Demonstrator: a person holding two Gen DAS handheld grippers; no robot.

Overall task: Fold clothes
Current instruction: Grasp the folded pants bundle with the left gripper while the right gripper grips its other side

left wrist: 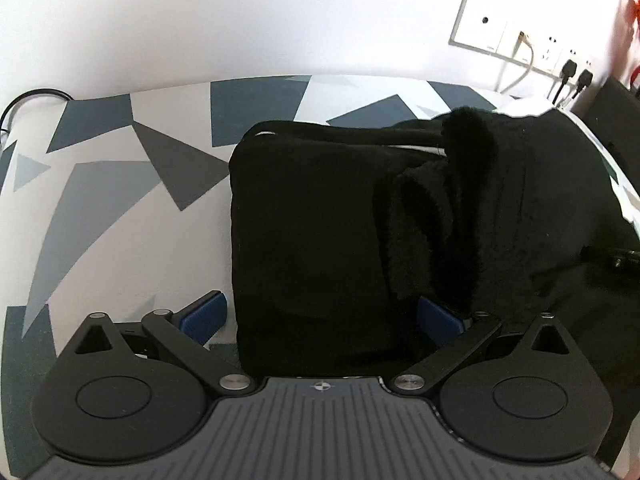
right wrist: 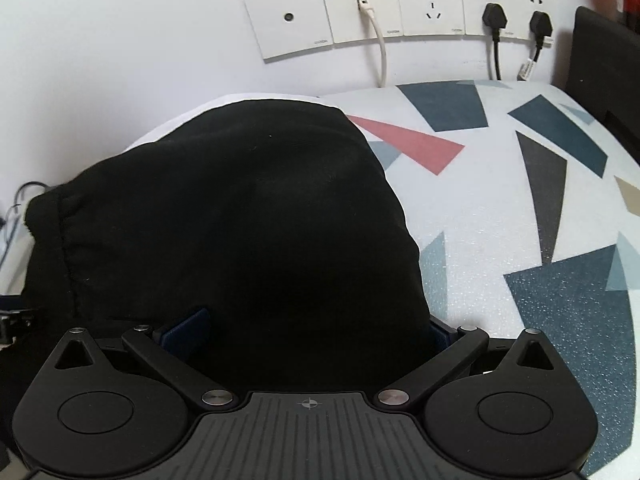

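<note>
A black fleece garment (left wrist: 320, 232) lies on a table with a grey, blue and white triangle-patterned cover (left wrist: 120, 184). In the left wrist view its left part is a flat folded panel, and a fuzzy fold (left wrist: 440, 216) stands up at its right. My left gripper (left wrist: 320, 316) is open, its blue pads (left wrist: 204, 316) either side of the garment's near edge. In the right wrist view the garment (right wrist: 240, 220) bulges as a black mound. My right gripper (right wrist: 308, 334) is open around its near edge, with the blue pads (right wrist: 188, 330) partly hidden by cloth.
A white wall with a row of sockets (right wrist: 400, 8) is behind the table, with a white cable (right wrist: 380, 48) and two black plugs (right wrist: 496, 20) in them. A black object (right wrist: 604, 72) stands at the far right. The patterned cover (right wrist: 540, 220) shows right of the garment.
</note>
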